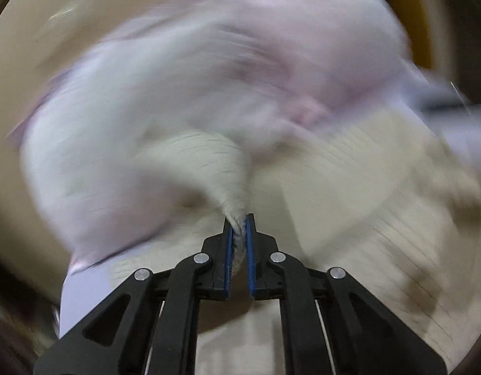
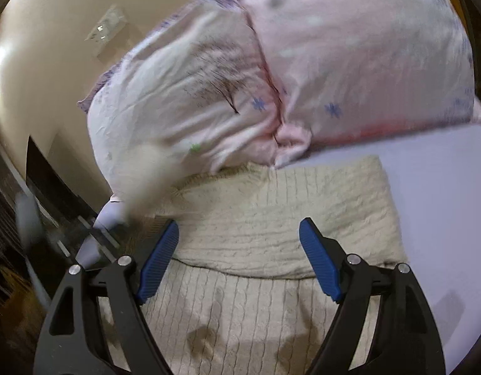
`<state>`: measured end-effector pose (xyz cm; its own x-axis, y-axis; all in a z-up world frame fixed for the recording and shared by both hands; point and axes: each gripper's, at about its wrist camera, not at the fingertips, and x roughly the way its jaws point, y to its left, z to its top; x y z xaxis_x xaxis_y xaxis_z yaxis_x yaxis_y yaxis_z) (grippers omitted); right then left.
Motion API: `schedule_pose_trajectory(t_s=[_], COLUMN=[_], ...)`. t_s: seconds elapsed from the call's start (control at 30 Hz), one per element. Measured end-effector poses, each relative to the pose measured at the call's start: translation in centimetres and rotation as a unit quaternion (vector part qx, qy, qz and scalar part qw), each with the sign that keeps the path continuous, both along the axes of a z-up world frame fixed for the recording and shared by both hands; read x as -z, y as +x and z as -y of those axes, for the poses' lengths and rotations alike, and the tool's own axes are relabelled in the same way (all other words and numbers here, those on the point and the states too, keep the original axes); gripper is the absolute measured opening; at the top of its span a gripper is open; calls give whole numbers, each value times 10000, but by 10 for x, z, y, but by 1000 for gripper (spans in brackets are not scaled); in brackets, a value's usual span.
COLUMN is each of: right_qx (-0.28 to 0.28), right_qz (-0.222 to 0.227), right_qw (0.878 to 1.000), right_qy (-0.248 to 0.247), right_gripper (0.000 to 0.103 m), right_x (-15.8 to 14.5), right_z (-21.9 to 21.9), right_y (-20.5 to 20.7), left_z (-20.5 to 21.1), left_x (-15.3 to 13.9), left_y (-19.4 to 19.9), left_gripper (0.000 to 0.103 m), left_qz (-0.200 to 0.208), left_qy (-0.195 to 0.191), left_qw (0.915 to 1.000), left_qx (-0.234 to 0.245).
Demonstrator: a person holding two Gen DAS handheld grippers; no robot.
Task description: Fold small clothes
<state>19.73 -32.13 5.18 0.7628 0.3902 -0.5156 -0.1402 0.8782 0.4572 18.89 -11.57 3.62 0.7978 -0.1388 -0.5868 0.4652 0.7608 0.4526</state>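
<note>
Left wrist view, heavily blurred: we see the left tool (image 1: 239,218) nearly closed, pinching a bunched tip of the cream knit sweater (image 1: 209,162), which trails up limp from the pads. Right wrist view: the right tool (image 2: 239,243) gapes wide, holding nothing, above the sweater (image 2: 271,212) lying part-folded on the bed (image 2: 434,203) beside pink pillows (image 2: 350,62). We judge the knit soft, light, stretchy; grip edges or corners.

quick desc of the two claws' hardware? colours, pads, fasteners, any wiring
Both match. Left claw: matte black linkage arms with triangular cutouts, round silver pivot screws, blue ribbed pads on the inner finger faces, thin pale rods or wires running back beneath. Right claw: same black arms, silver screws, blue ribbed pads. No markings or sleeves visible.
</note>
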Motion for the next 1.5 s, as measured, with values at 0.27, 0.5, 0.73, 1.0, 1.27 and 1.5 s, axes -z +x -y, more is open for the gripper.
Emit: schedule_pose_trajectory(t_s=[0.27,0.5,0.73,1.0,1.27,1.5], right_qx=[-118,331,411,35,105,-41], right_qz=[-884,-1300,-1331,-1558,-1421,-1999], right_qw=[9936,9892,9899,9852,9897,9748], right_qy=[695,589,-258,-720,162,985], right_gripper=[55,37,27,25,43,37], right_x=[30,48,50,52,40,66], right_z=[23,30,26,-41,-12,-3], right_y=[28,53,72,148,112,93], left_z=[-27,-138,-167,-150,-154,-150], left_x=[8,-3,18,20,21,20], left_y=[-43,-62,-72,-67,-64,-63], left_gripper=[37,45,49,54,56,56], left_qz=[-344,-1328,-1636,-1676,-1705,-1733], left_qy=[-317,-1825,-2083,-2106,-2243,-2317], left_qw=[9989,9707,9574,9572,9545,9530], left_qx=[63,-821,-1148,-1061,-982,-898])
